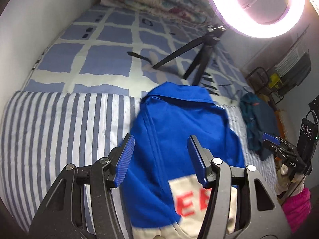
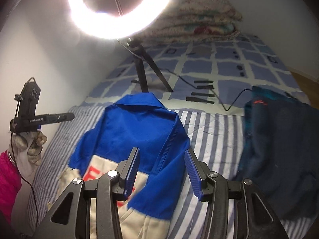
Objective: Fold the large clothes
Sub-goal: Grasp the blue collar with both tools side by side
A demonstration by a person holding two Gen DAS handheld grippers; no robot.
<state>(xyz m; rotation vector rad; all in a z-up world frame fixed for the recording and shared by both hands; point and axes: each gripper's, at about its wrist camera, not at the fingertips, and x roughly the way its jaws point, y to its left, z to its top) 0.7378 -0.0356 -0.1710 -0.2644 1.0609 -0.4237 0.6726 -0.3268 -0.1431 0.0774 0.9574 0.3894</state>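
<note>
I'm over the bed [image 1: 59,119] now, its striped cover running under everything at the near end and a blue-checked sheet [image 1: 107,59] beyond it. The blue jacket [image 1: 179,123] lies spread on the stripes with its collar pointing away from me, toward the ring light [image 2: 119,6] standing on its tripod [image 2: 143,67]; a cream panel with red letters crosses the jacket nearer to me. A second, dark teal garment [image 2: 279,135] sits in a heap off to the right, well apart from the blue one. I judge this as the approach before a fold: nothing is gripped yet. My left claw [image 1: 160,159] hangs above the jacket's middle, jaws apart and empty, cloth visible between them but not touched. My right claw [image 2: 162,169] hovers over the jacket's right side near the sleeve seam, jaws likewise parted with nothing pinched. Next, I reckon each claw needs to come down on an edge or shoulder on its own side, pinch only the top layer, and lift evenly so the fold stays straight.
</note>
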